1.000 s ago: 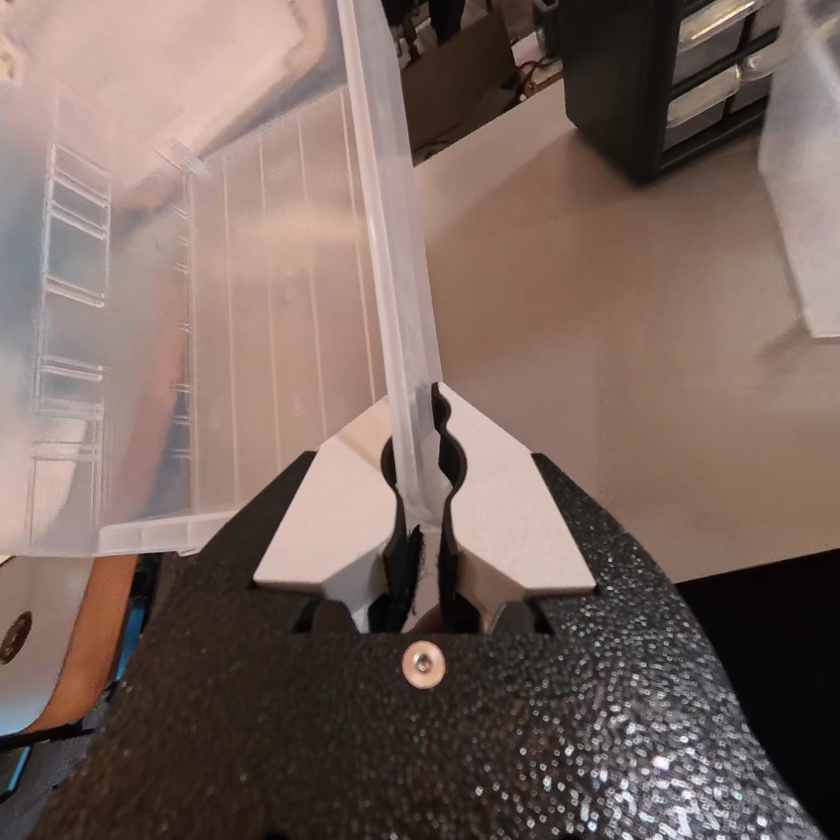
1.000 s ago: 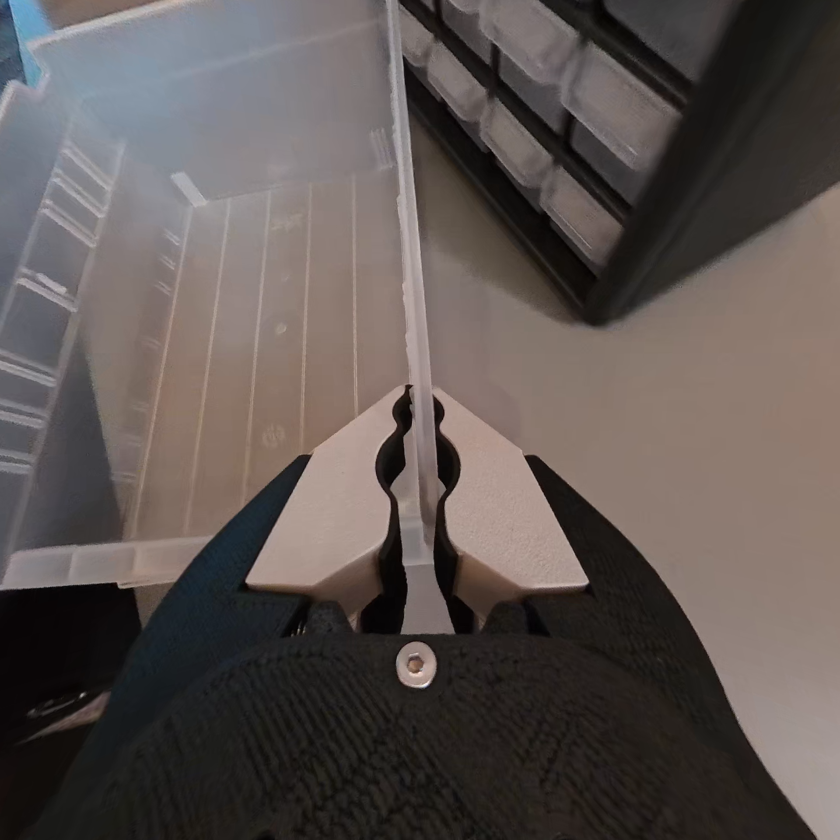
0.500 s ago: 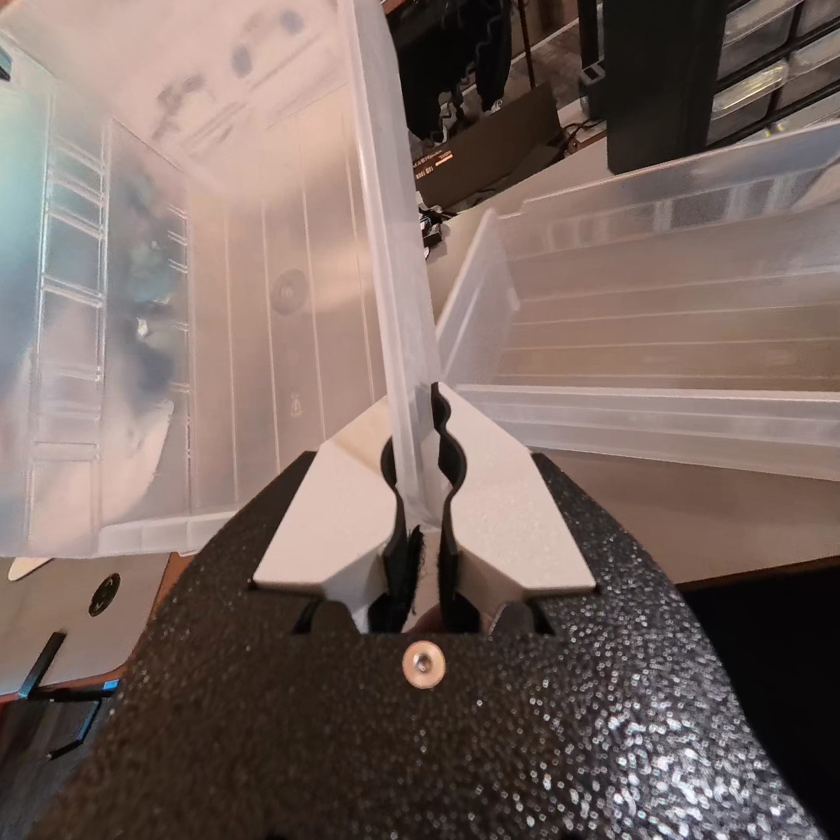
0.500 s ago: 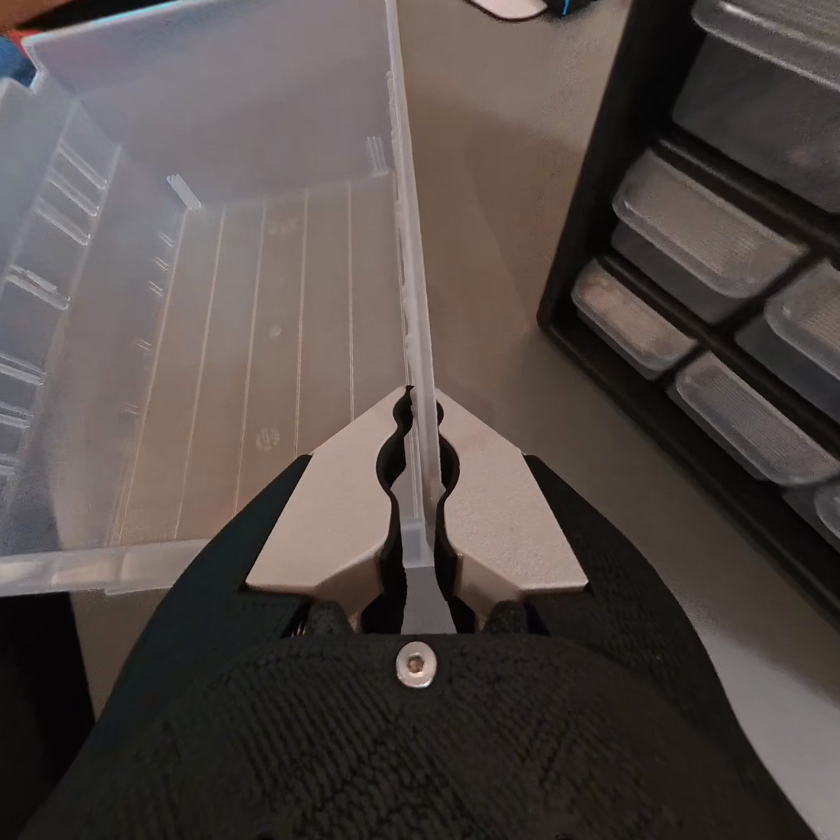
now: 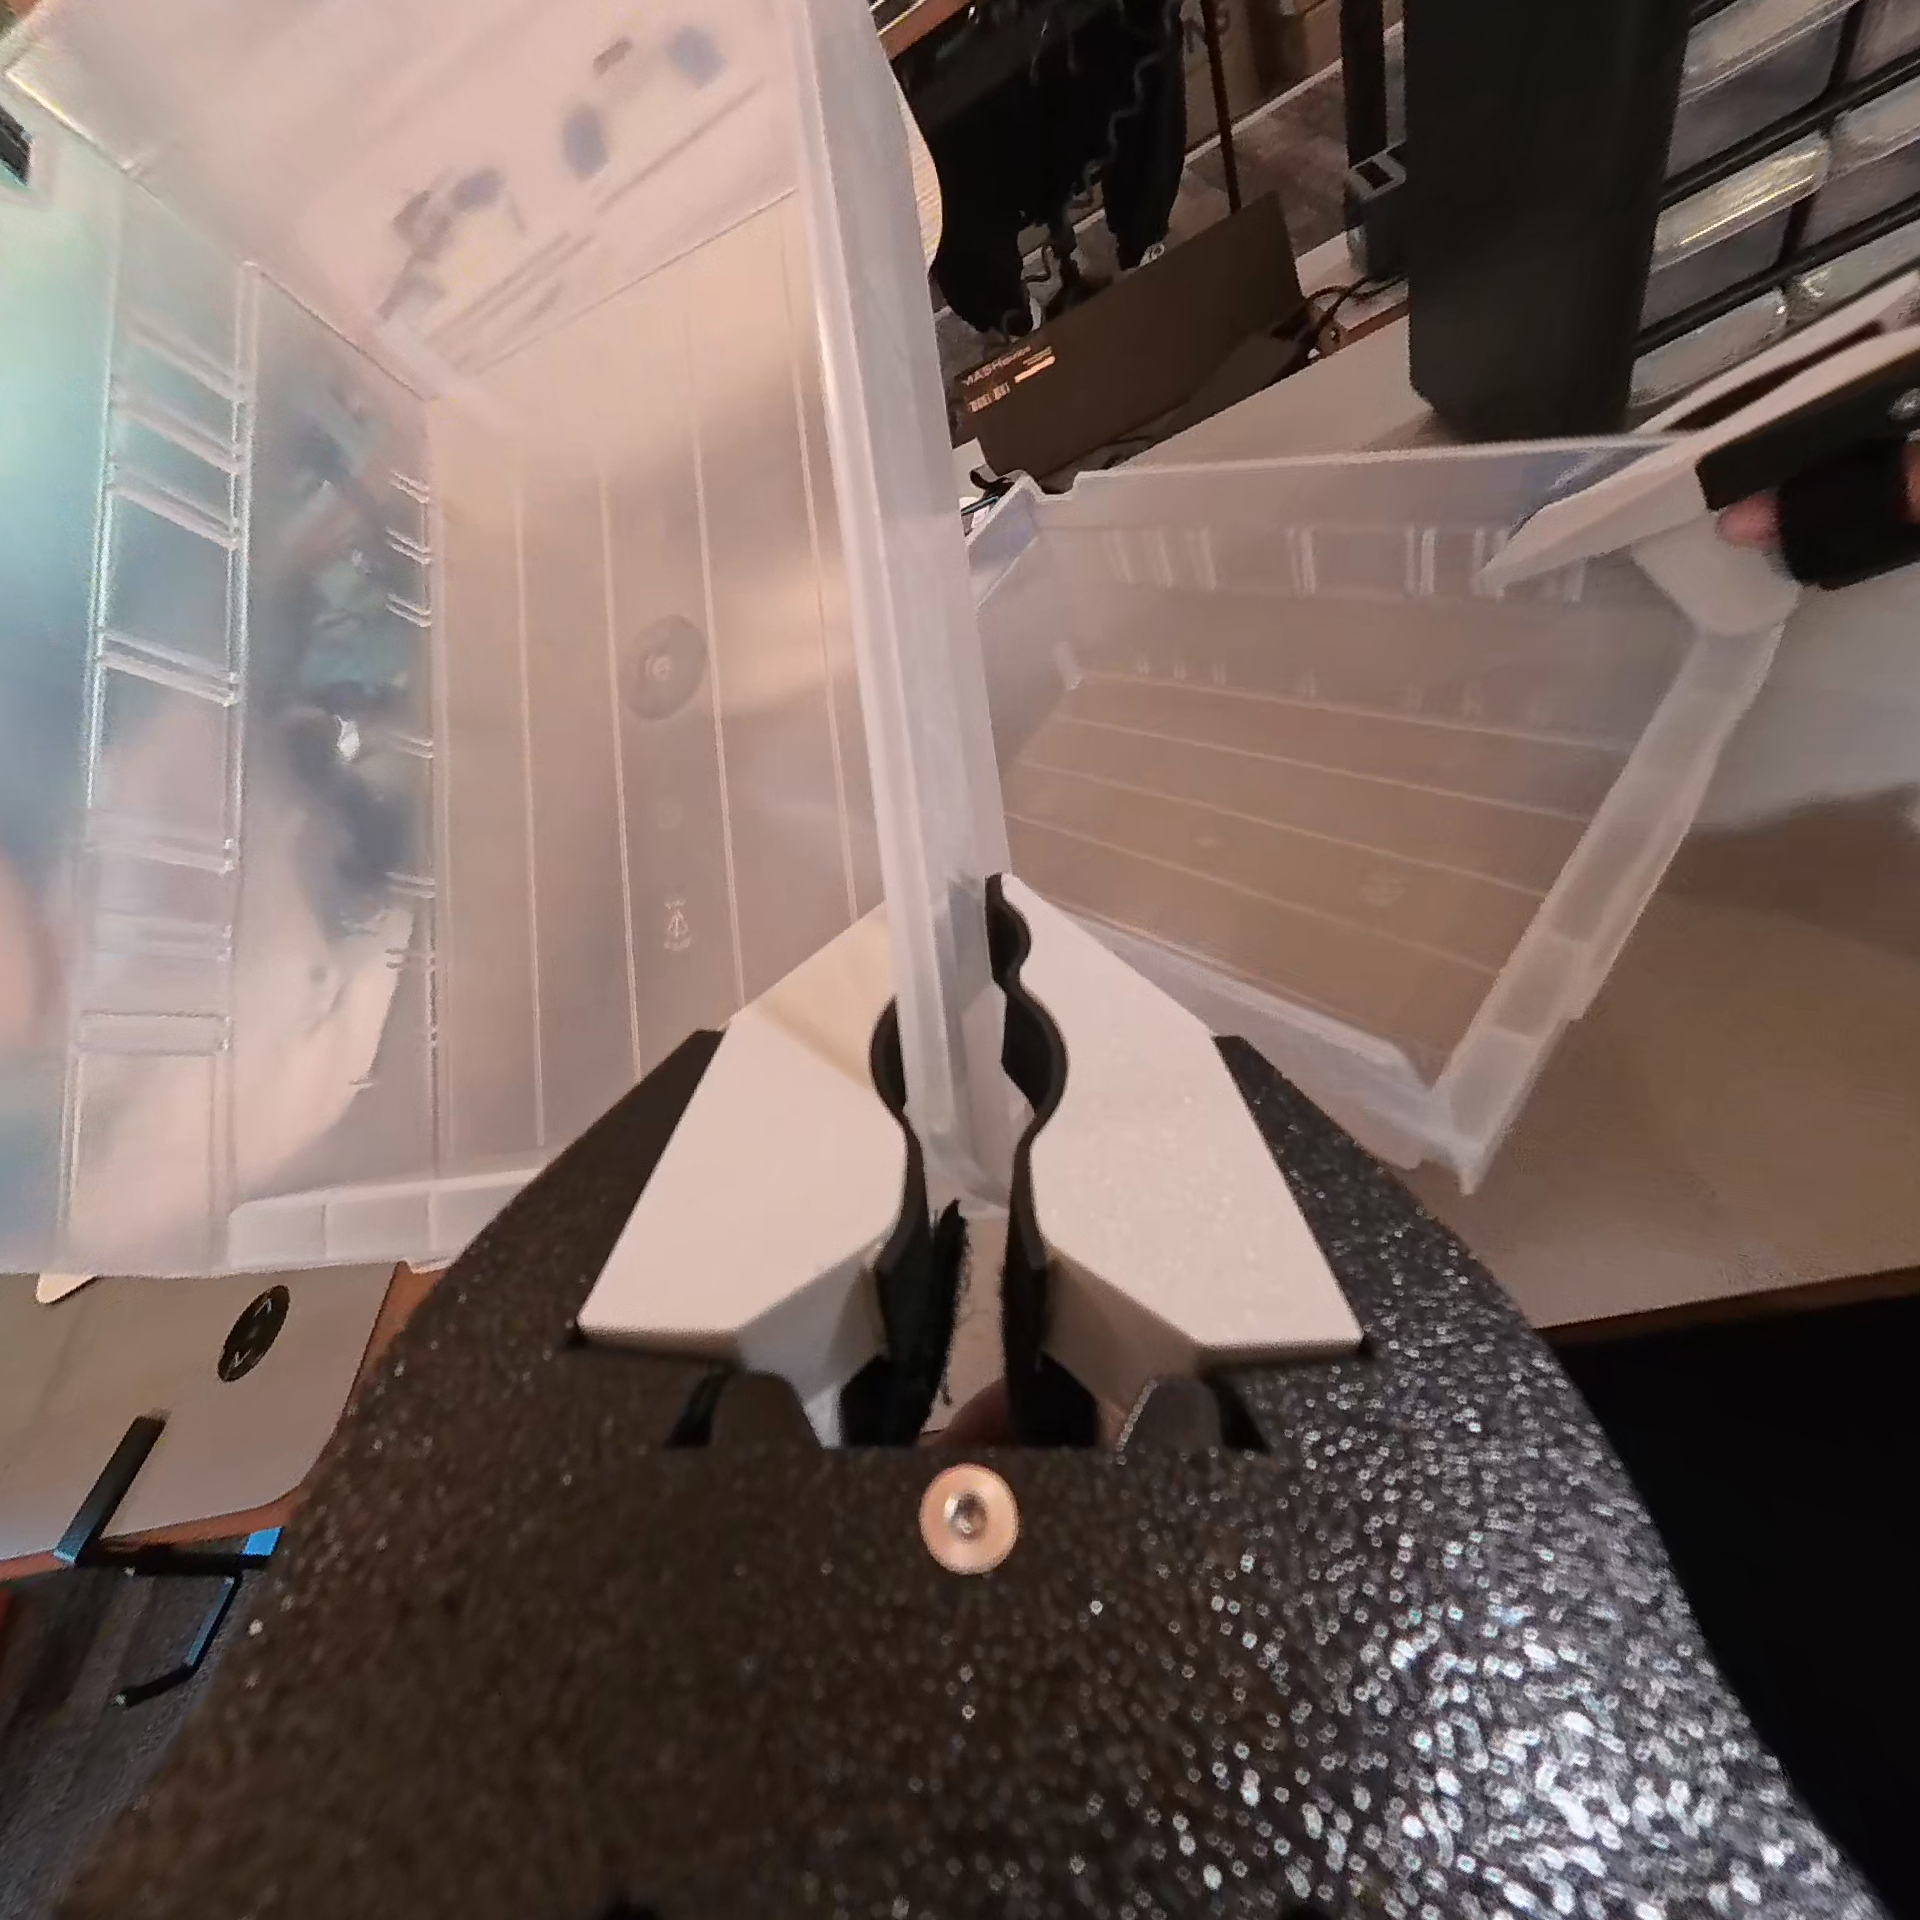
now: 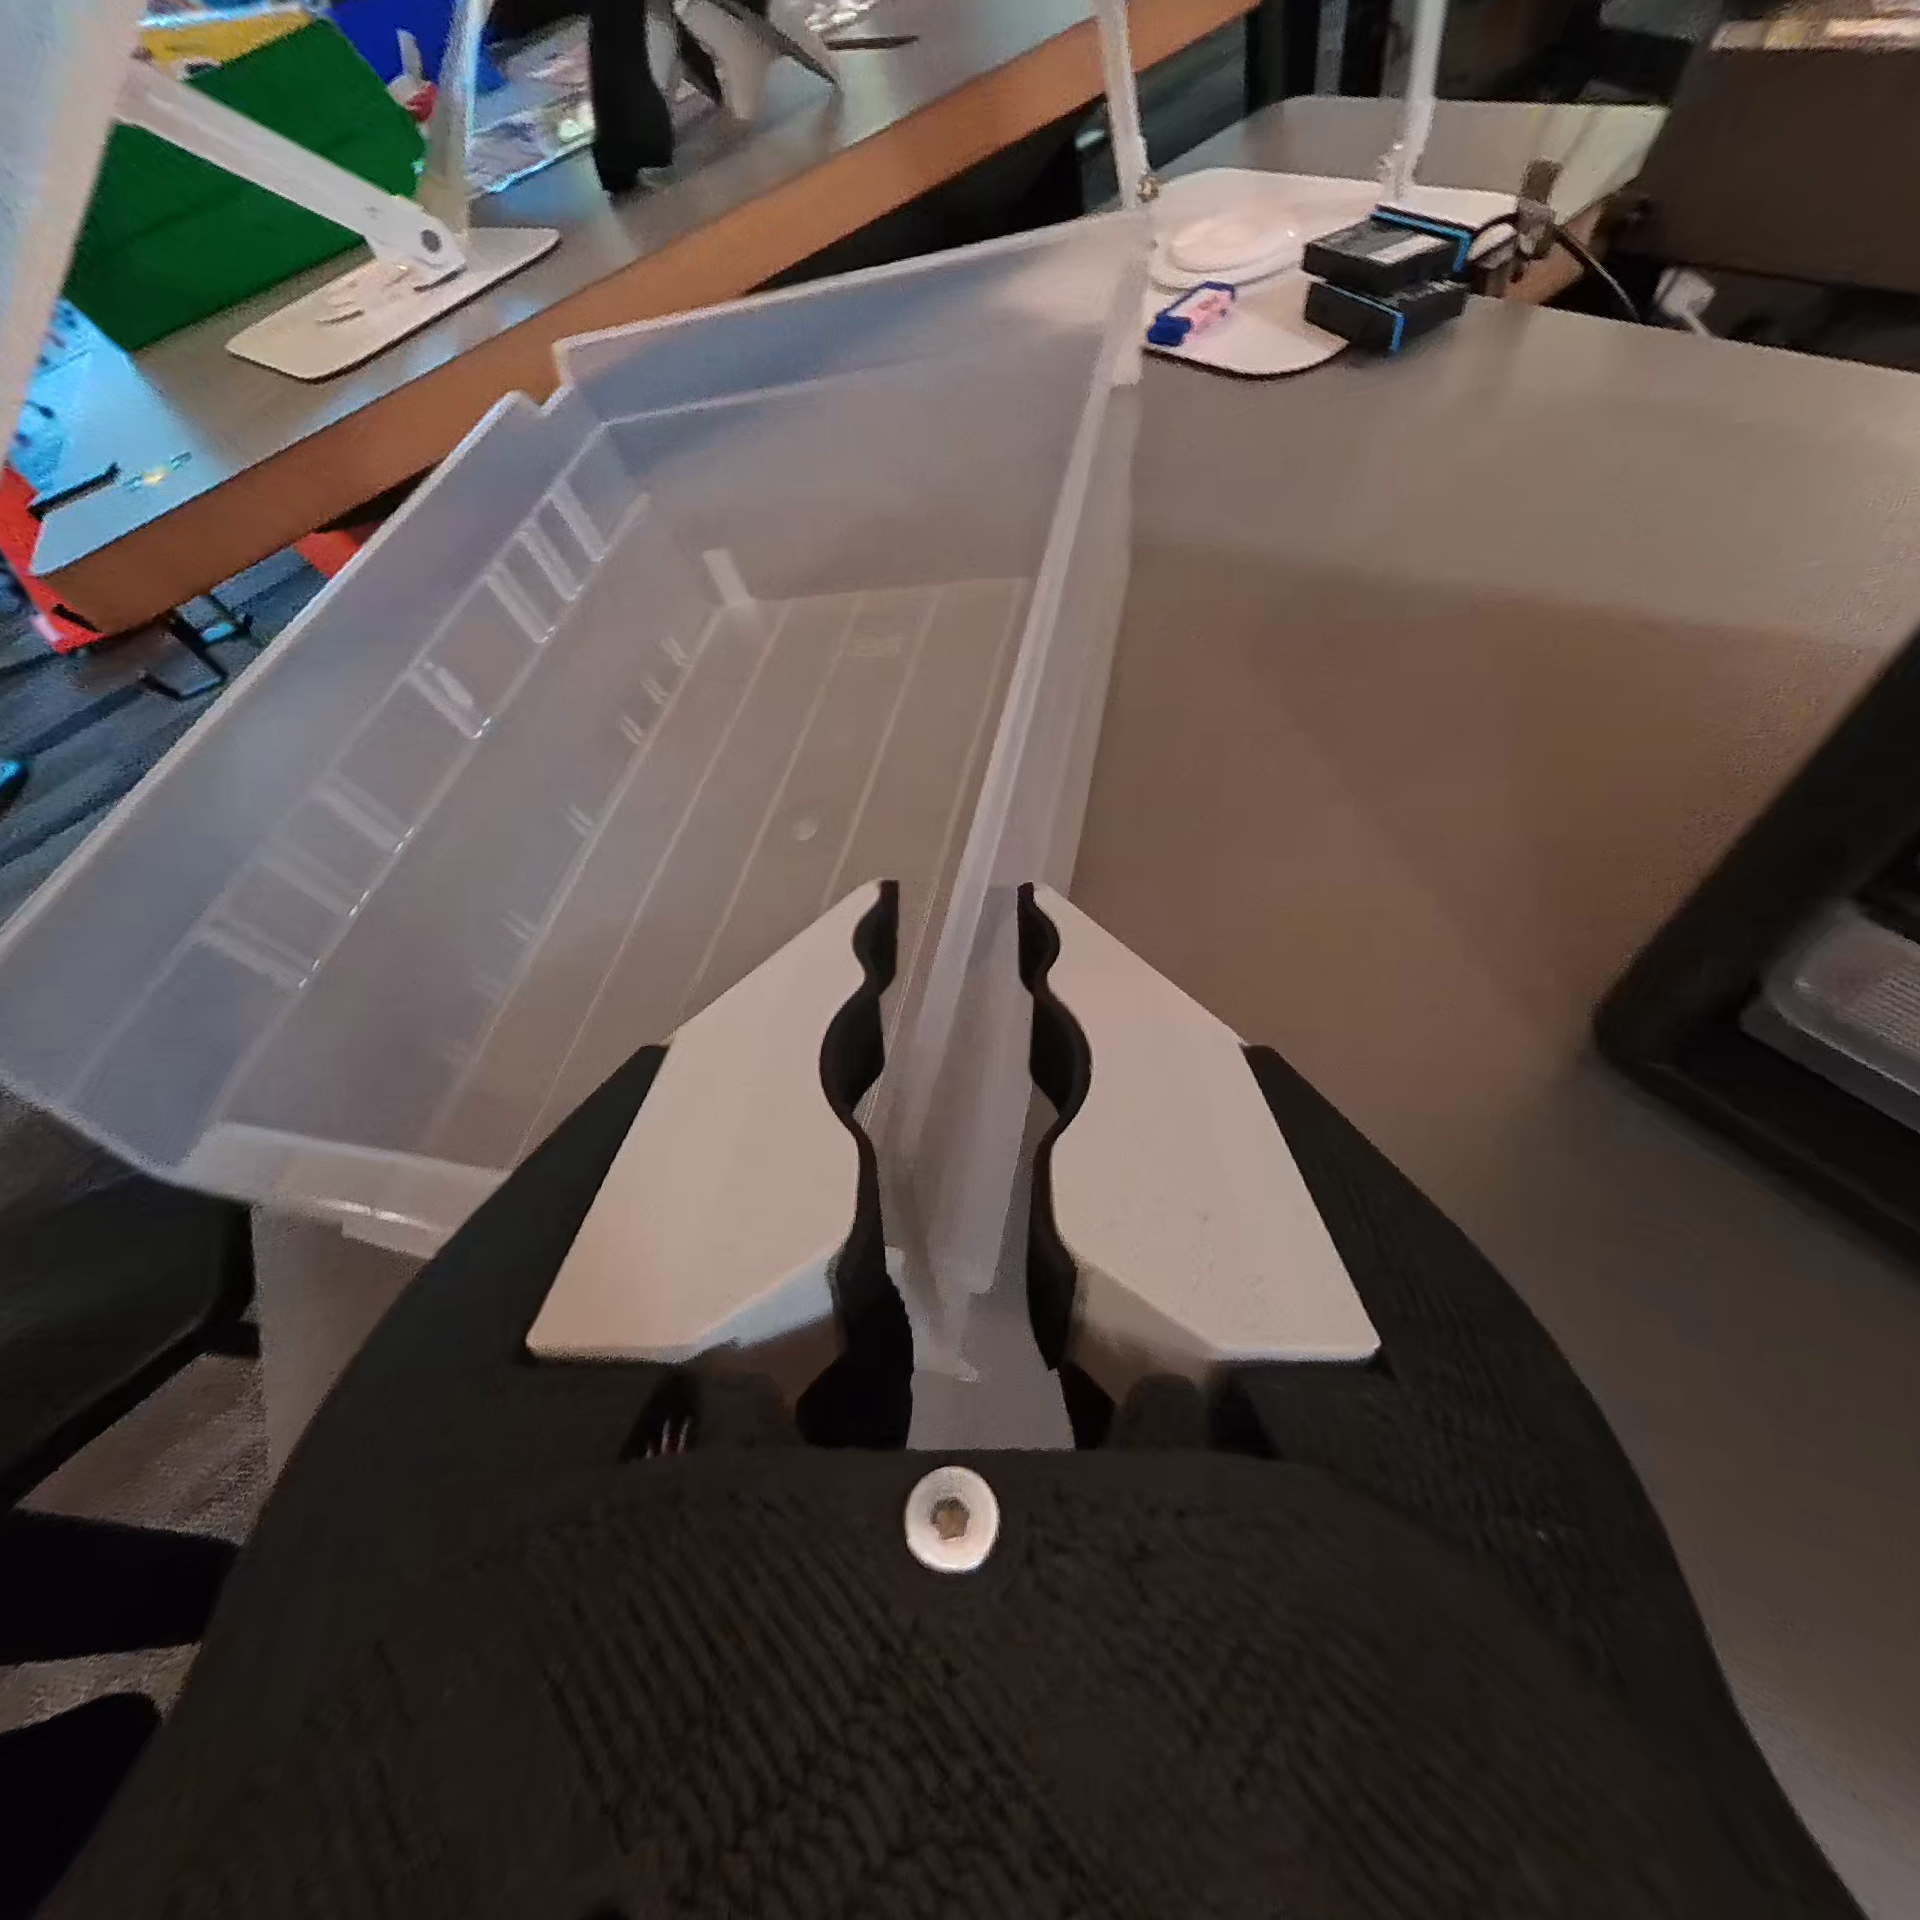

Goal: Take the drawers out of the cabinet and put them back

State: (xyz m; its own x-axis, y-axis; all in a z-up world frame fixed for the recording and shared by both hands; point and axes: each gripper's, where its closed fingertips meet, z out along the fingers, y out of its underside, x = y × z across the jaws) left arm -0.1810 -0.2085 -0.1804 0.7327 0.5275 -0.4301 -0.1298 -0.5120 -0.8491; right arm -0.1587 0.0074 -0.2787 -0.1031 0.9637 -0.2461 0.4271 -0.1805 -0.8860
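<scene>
We had a clear plastic drawer in each gripper. The left gripper (image 5: 951, 1049) was clamped on the side wall of the left drawer (image 5: 644, 665), the wall pinched between its wavy black pads, and that drawer stood raised in front of the camera with its ribbed bottom facing us and the room showing dimly through it. In the left wrist view the second drawer (image 5: 1330, 821) hung to the right, tilted over the beige table (image 5: 1621, 1049), with the right gripper (image 5: 1621, 520) at its far upper corner. In the right wrist view the right gripper (image 6: 956, 1101) had its fingers narrowly parted on either side of that drawer's side wall, with a slim gap visible on each side, so we could not tell whether the pads were actually gripping it; the wall ran up the middle of the frame and the open drawer (image 6: 582, 831) lay to the left of it, slanting down toward the camera. The black cabinet (image 5: 1538, 197) stood on the table well behind the drawers in the left wrist view, its small translucent drawers (image 5: 1745, 177) in place, and its dark corner (image 6: 1787, 997) showed at the right edge of the right wrist view. A neighbouring desk (image 6: 343, 343) with a green box (image 6: 229, 197) lay beyond.
</scene>
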